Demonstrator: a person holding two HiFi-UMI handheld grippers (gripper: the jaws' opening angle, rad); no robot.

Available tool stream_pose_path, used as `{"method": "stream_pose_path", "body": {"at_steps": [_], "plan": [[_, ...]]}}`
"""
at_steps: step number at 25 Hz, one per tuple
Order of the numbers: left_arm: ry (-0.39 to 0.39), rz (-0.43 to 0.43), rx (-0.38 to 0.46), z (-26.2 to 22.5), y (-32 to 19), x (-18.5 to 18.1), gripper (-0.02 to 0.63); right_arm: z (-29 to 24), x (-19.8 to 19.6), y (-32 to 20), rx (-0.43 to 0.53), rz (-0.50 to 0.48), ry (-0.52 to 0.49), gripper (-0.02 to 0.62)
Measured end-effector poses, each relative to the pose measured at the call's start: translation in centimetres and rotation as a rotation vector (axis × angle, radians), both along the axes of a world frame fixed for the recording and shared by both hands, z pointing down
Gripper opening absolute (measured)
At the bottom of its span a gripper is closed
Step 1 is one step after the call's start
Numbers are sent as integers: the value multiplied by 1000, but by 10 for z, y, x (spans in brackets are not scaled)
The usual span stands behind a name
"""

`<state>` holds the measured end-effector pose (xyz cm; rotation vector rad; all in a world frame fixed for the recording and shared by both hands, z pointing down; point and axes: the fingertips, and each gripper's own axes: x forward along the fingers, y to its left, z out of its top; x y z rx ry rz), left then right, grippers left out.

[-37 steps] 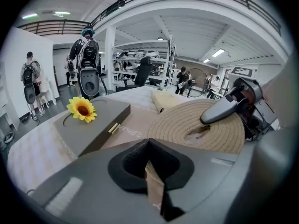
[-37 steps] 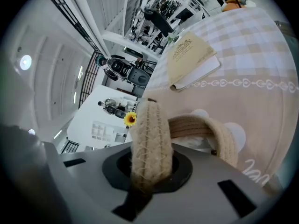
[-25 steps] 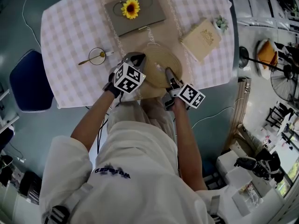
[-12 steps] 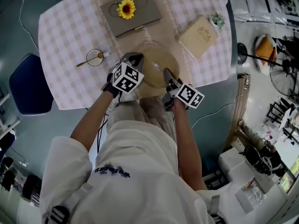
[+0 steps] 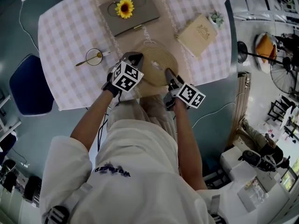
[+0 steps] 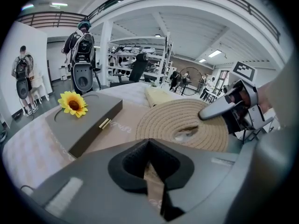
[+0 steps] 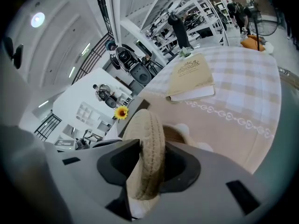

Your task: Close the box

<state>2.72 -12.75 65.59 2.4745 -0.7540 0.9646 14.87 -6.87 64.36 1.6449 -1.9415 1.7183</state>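
Observation:
The round woven rope box [image 5: 158,63] sits on the beige runner at the near side of the checked table [image 5: 65,36]. My right gripper [image 5: 168,73] is at its near right edge; in the right gripper view the woven rim [image 7: 148,125] stands between the jaws, which are opening around it. My left gripper [image 5: 134,58] hovers at the box's left edge, jaws shut with nothing in them. From the left gripper view the coiled top [image 6: 182,120] lies flat, and the right gripper's finger [image 6: 217,110] rests over it.
A grey case with a sunflower [image 5: 130,10] lies at the far side of the table. A beige book [image 5: 198,31] and a small plant [image 5: 216,18] are at the far right, a glass with a spoon [image 5: 95,56] at the left. A blue chair [image 5: 28,85] stands left of the table.
Both grippers stay at the woven box's edges. Only the head view has shifted slightly.

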Motion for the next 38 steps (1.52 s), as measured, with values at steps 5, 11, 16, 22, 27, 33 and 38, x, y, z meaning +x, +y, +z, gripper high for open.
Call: {"method": "stream_pose_path", "body": {"at_steps": [5,11,16,22,27,33,38], "plan": [[-3,5,-2,0,3,4,2,1,2,3,-4,-7,14,138],[-11,2,-4,3,3,5,2,6,6,8,-14,-15,30,146],[-15,2,-5,2,5,6,2,10,11,11,-25,-15,52,149],[-56,-22,0,5,2,5,2,15,20,13,-41,-14,83,138],[-25,-41,-33,5,2,5,2,17,26,14,-43,-10,101,121],[-22,-39,-40,3,1,6,2,18,28,13,-41,-9,110,120],[-4,-48,-60,1,0,6,2,18,29,13,-35,-18,128,121]]}}
